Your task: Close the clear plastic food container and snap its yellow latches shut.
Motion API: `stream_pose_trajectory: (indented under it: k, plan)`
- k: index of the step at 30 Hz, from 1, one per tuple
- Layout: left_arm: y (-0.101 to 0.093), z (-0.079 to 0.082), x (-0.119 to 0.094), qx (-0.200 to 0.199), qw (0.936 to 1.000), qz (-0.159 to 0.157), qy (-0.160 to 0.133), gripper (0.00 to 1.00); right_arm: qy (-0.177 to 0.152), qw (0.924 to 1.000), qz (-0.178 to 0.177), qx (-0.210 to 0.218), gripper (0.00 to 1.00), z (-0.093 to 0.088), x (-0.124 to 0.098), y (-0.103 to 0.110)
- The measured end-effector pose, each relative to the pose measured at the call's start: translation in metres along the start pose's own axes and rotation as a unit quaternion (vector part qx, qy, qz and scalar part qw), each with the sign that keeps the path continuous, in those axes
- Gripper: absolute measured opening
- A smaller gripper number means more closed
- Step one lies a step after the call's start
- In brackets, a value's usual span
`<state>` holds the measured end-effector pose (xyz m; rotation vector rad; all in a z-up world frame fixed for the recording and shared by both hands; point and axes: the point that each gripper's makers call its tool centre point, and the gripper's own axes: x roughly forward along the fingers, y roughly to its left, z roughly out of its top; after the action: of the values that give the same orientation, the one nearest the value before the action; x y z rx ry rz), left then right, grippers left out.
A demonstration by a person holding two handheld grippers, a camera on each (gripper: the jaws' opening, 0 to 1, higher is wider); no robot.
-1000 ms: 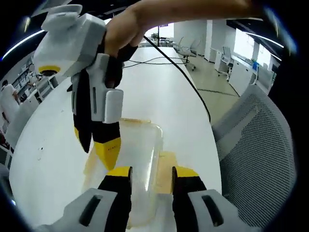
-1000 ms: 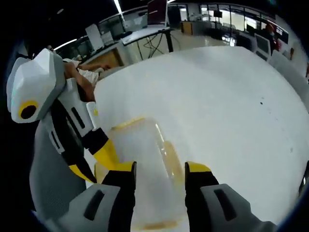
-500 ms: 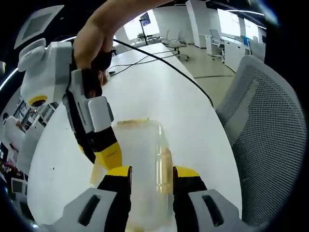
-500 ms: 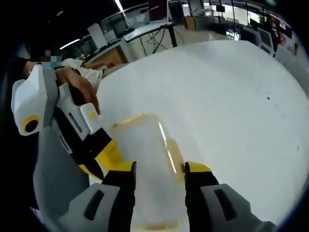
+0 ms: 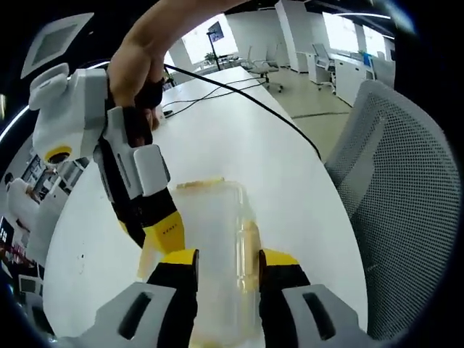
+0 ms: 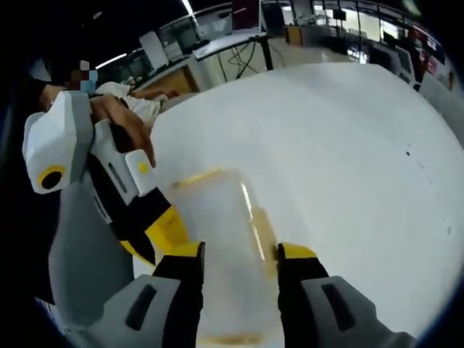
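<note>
Clear plastic food container [image 5: 214,246] lying on the white worktop [image 5: 239,145], long axis running away from both cameras, a yellow latch [image 5: 249,243] along its side. Left gripper [image 5: 226,259] and right gripper [image 6: 239,254] both stand spread over it, pinching nothing. Likely light, stiff and slippery; best pressed at lid and latch.

Open-plan office: desks [image 5: 341,69], mesh chair [image 5: 402,188].
</note>
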<state>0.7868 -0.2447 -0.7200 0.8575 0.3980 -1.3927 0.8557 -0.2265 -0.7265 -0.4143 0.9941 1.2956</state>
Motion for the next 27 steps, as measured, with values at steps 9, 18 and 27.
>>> stream_pose_trajectory:
  k: [9, 18, 27]
  plan:
    - [0.0009, 0.0004, 0.0022, 0.007, 1.0000, 0.007, 0.002, 0.27, 0.008, 0.9993, 0.027, 0.024, 0.37, -0.0010, 0.0024, -0.0020]
    - [0.0016, -0.0012, 0.0017, 0.003, 1.0000, 0.007, 0.002, 0.24, 0.070, 0.9954, 0.059, 0.025, 0.34, -0.0044, 0.0051, 0.0022]
    - [0.0078, 0.0004, 0.0091, -0.011, 0.9999, 0.012, 0.000, 0.20, 0.111, 0.9907, 0.078, -0.001, 0.30, -0.0032, 0.0103, 0.0044]
